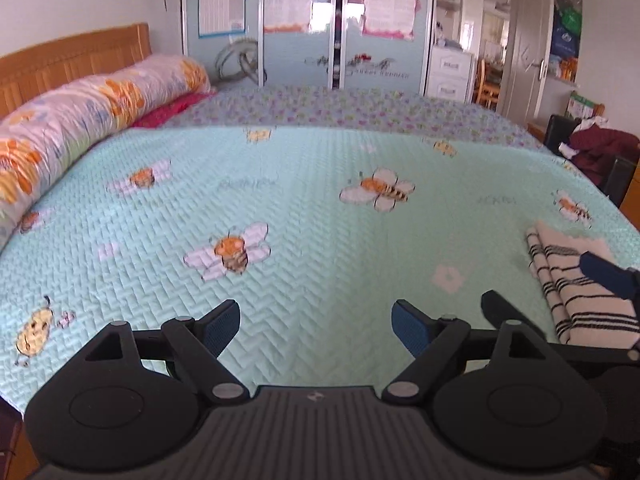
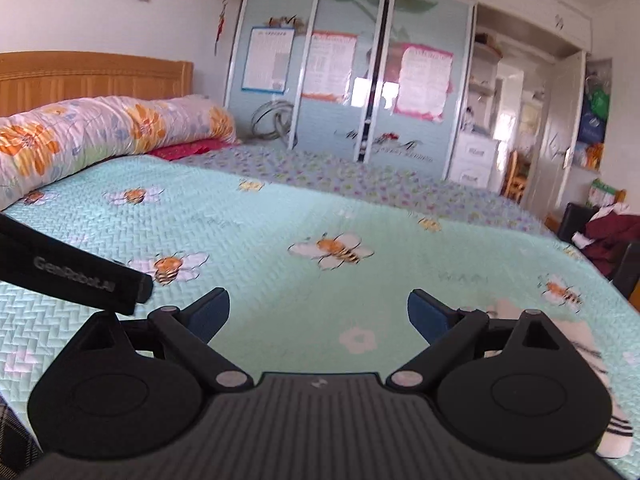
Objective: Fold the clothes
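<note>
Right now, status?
Left gripper open, empty. Right gripper open, empty. Striped cloth folded on the bedspread, right side. Nothing in the way.

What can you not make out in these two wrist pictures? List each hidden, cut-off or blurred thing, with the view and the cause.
- Striped cloth, left wrist view: its near end is hidden by the left gripper, and the right gripper's finger crosses it.
- Same cloth, right wrist view: mostly behind the right gripper; fold cannot be judged.
- Posters on the wardrobe: writing too blurred.
- Dark red clothes: cut off by the right edge.
</note>
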`<state>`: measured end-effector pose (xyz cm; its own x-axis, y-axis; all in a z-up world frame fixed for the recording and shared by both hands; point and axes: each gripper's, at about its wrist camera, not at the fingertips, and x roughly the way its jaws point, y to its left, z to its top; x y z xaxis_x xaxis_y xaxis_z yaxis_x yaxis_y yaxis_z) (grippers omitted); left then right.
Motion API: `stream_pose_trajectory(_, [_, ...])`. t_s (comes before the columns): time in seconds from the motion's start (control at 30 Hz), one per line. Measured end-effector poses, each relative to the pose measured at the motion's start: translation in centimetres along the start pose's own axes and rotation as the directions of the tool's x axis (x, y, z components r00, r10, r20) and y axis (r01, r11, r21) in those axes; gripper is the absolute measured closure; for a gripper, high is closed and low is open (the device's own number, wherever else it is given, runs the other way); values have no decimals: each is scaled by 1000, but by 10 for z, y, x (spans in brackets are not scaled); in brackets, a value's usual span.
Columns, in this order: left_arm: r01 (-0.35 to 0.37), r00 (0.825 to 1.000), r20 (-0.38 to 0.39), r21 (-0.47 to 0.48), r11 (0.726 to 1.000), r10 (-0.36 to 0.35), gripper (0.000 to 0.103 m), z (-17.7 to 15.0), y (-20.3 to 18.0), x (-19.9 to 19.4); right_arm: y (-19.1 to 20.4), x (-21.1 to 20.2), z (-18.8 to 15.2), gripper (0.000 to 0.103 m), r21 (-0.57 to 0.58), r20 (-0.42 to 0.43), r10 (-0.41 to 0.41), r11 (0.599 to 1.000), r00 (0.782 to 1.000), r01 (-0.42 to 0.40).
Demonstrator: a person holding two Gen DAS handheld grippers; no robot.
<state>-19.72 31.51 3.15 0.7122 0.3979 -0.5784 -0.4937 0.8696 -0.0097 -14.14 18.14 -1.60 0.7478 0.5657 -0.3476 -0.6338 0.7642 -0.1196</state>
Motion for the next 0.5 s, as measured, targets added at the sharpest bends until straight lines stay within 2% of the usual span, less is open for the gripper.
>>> stream_pose_trajectory(0.03, [7,1000,14,2,1000,-7,0,1,0,-5,-1,-2,1,8,6,6,0,1000,1000,0])
stream_pose_trajectory(0.1, [19,999,40,5,1000,-20,0,3,-2,-13,-7,-1,2,8,46,-6,23,999,1000,-22])
stream_pose_trajectory(0.2, [33,999,39,7,999,-33,0,5,-4,-14,-13,0,-1,8,77,-6,19,997,1000,-18])
stream_pose_trajectory(0.5, [-16,1000,-7,9,1000,16,0,-8,-14,22,-15,17,-13,8,62,-37,6,998,999,-4])
